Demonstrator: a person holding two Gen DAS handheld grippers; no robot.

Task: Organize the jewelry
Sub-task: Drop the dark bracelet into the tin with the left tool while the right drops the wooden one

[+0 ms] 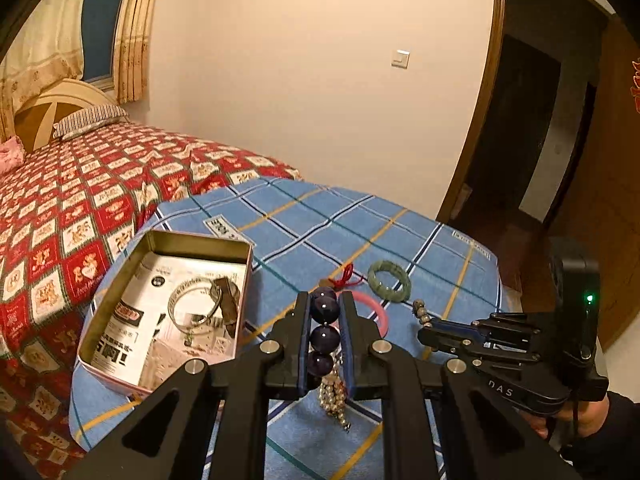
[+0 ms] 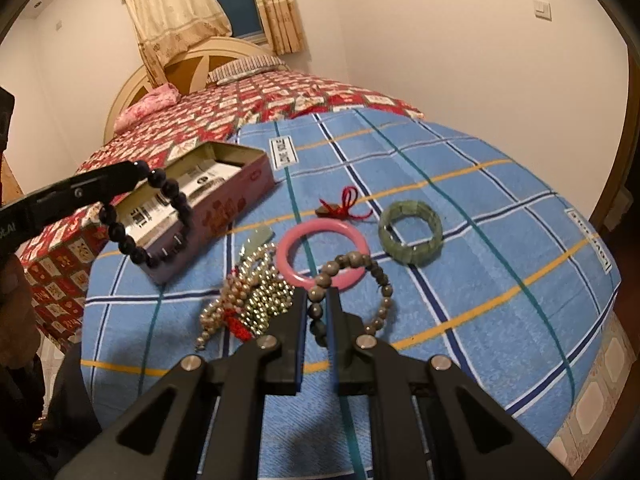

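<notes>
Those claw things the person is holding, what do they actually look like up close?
Each claw is matte black and angular. The left claw has two long fingers lined with blue pads, round silver bolts at the joints and triangular cut-outs in its arms. The right claw matches it; seen from the left wrist it carries a small green light and pale lettering. A dark sleeve shows at the wrist.

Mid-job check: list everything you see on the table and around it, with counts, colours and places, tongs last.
Tin box: 1, pink outside, left on the blue checked cloth, open.
Silver bangle: 1, inside the tin.
Pink bangle: 1, mid-cloth.
Green stone bracelet: 1, right of the pink bangle.
Red-cord pendant: 1, behind the pink bangle.
Pearl and gold bead pile: 1 heap, left of the pink bangle.
Dark purple bead bracelet: 1, held in the air beside the tin.
Grey-brown bead bracelet: 1, held.
Bed: 1, red patterned, behind.
Left tongs: shut on the purple bracelet.
Right tongs: shut on the grey-brown bracelet.
</notes>
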